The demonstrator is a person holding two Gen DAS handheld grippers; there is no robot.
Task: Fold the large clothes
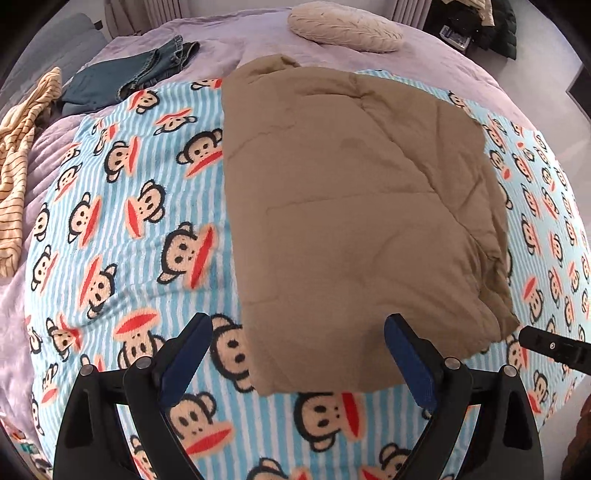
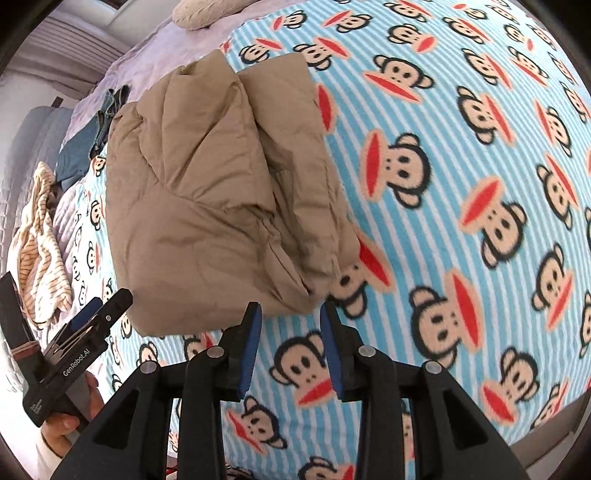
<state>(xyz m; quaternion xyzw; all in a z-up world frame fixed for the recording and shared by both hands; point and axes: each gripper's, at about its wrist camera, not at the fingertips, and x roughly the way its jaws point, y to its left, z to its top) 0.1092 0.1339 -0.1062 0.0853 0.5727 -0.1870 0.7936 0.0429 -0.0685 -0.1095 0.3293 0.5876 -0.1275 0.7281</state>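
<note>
A tan padded garment [image 1: 351, 206] lies folded into a thick rectangle on the monkey-print blanket [image 1: 122, 229]; it also shows in the right wrist view [image 2: 221, 195]. My left gripper [image 1: 297, 328] is open and empty, hovering over the garment's near edge. My right gripper [image 2: 290, 314] is open and empty, just short of the garment's near right corner. The right gripper's tip [image 1: 546, 345] shows at the right edge of the left wrist view. The left gripper [image 2: 99, 310] shows at the left of the right wrist view.
Folded jeans [image 1: 133, 74] and a striped yellow garment [image 1: 18, 155] lie at the far left on the lilac bedspread [image 1: 229, 40]. A beige pillow [image 1: 343, 26] sits at the head. Dark items [image 1: 491, 26] stand beyond the bed at the far right.
</note>
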